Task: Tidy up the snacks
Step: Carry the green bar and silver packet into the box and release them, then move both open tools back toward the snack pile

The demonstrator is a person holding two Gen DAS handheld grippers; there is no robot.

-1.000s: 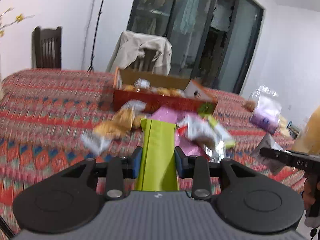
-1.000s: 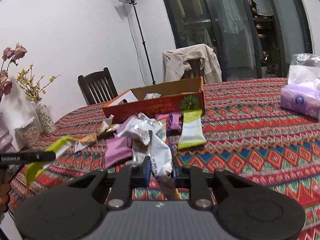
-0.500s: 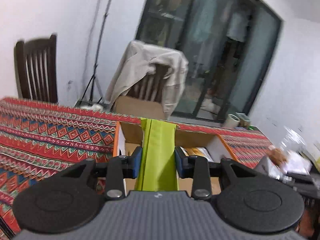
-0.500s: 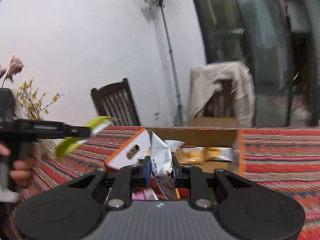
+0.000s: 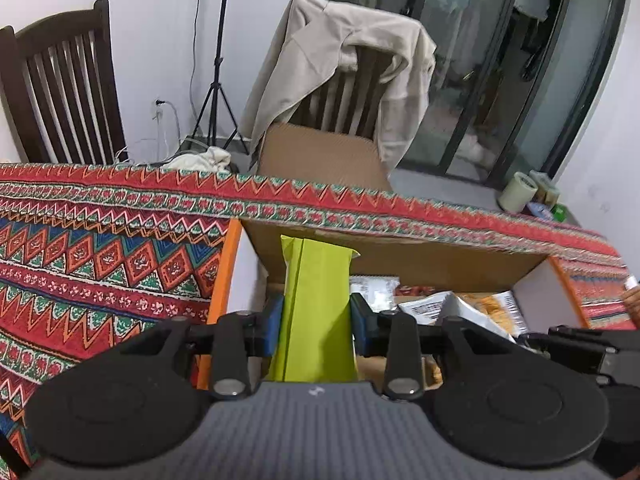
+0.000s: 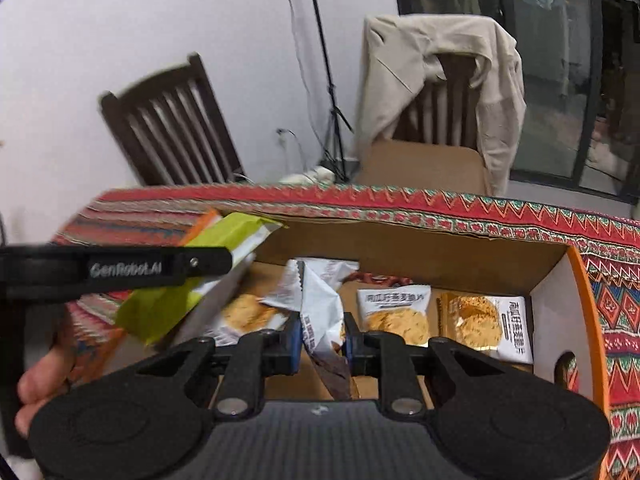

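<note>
My left gripper (image 5: 316, 322) is shut on a lime-green snack packet (image 5: 316, 300) and holds it over the left end of the open cardboard box (image 5: 400, 260). The same packet (image 6: 160, 304) and the left gripper's finger show at the left of the right wrist view. My right gripper (image 6: 320, 338) is shut on a silver and brown snack wrapper (image 6: 320, 304) above the middle of the box (image 6: 420, 256). Several biscuit packets (image 6: 396, 312) lie flat inside the box.
The box has orange side flaps (image 6: 588, 300) and sits near the far edge of the red patterned tablecloth (image 5: 100, 260). Beyond the table stand a dark wooden chair (image 5: 60, 84), a chair draped with a beige jacket (image 5: 348, 52), and a light stand (image 5: 216, 60).
Both grippers have carried their packets forward from the snack pile to above the open box. The views now look down into the box.
</note>
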